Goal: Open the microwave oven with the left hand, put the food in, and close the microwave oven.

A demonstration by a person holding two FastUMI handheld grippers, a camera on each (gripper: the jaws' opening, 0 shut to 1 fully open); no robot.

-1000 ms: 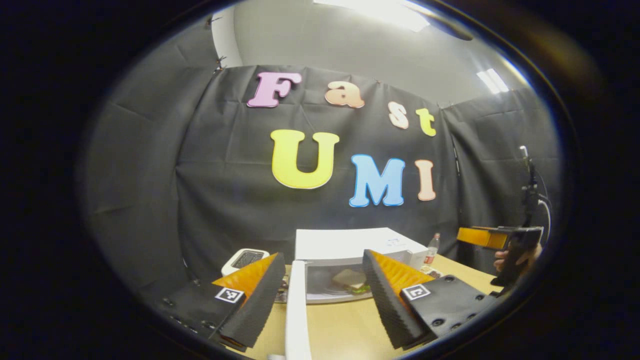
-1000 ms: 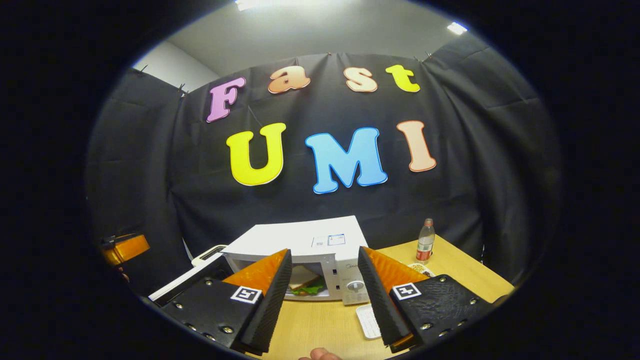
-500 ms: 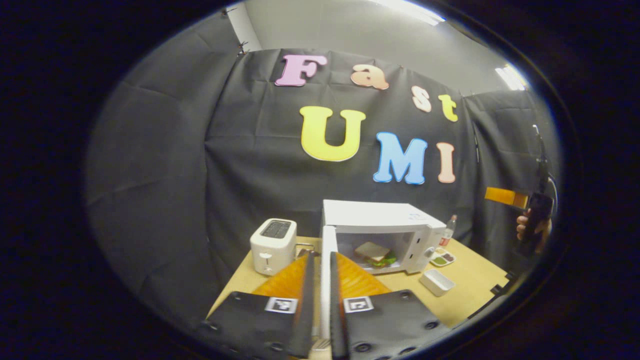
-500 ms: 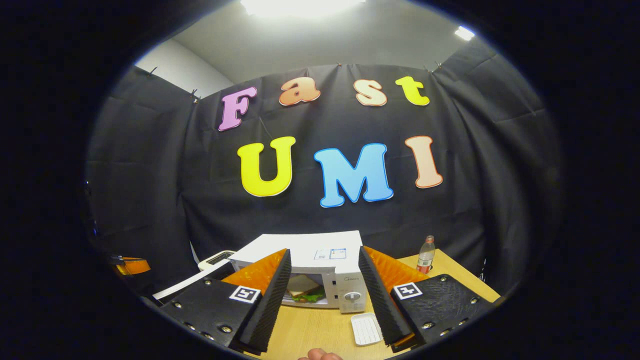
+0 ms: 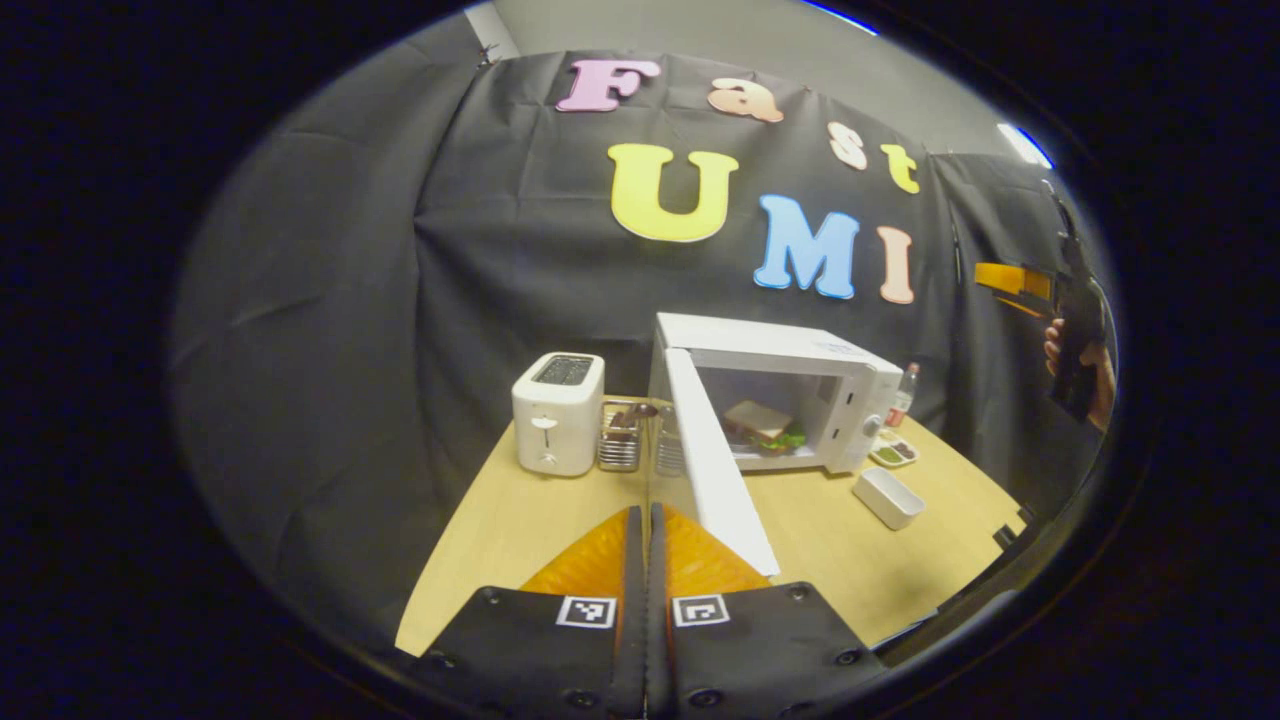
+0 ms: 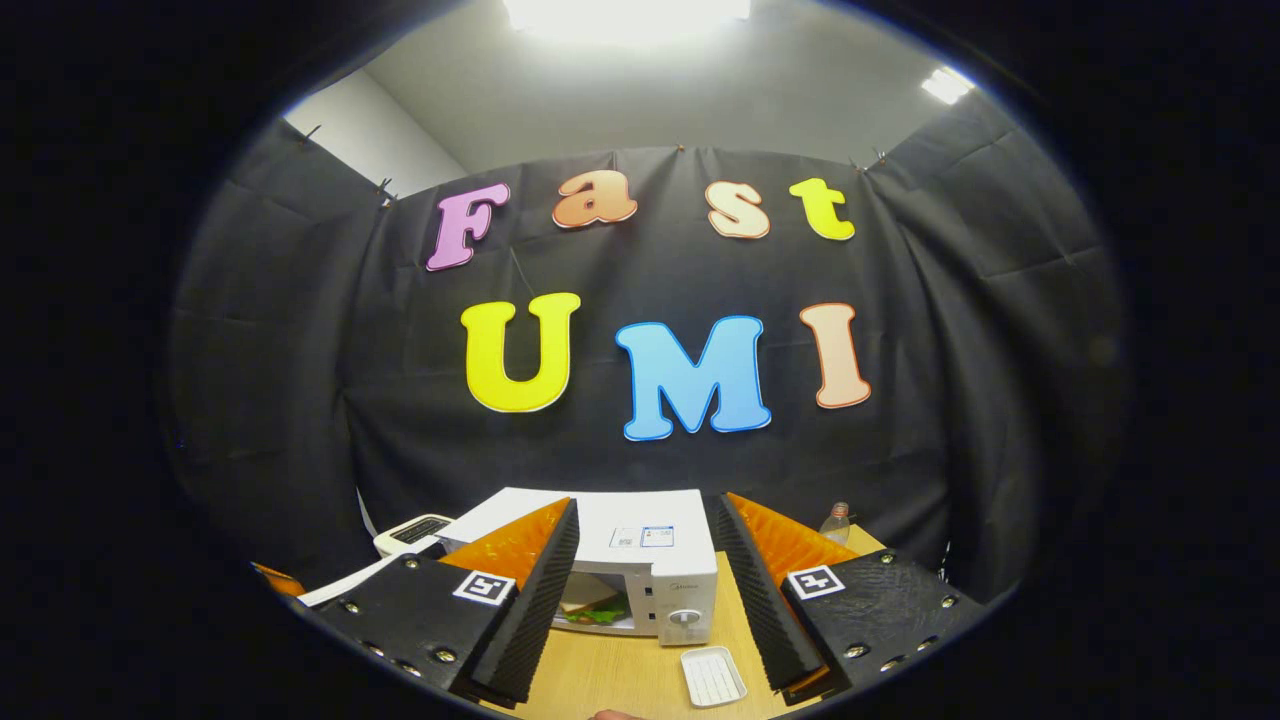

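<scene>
The white microwave [image 5: 790, 350] stands on the wooden table with its door [image 5: 712, 470] swung wide open toward me. A sandwich [image 5: 762, 424] with green leaf lies inside. My left gripper [image 5: 647, 515] is shut with nothing between its fingers, just short of the door's lower edge and to its left. In the right gripper view, the right gripper [image 6: 643, 503] stands open and empty, held back from the microwave [image 6: 650, 535] above the table. The sandwich [image 6: 588, 608] shows through the opening. The right gripper [image 5: 1000, 285] also appears far right in the left gripper view, held by a hand [image 5: 1075, 355].
A white toaster [image 5: 558, 415] and a wire utensil rack [image 5: 620, 440] stand left of the microwave. A white rectangular dish [image 5: 887, 497], a small sauce plate [image 5: 893, 453] and a bottle [image 5: 903, 393] sit to its right. The table's front edge [image 5: 900, 625] is close.
The left gripper went from open around the door's edge to shut, and pulled back and up. The right gripper drew back slightly and tilted upward.
</scene>
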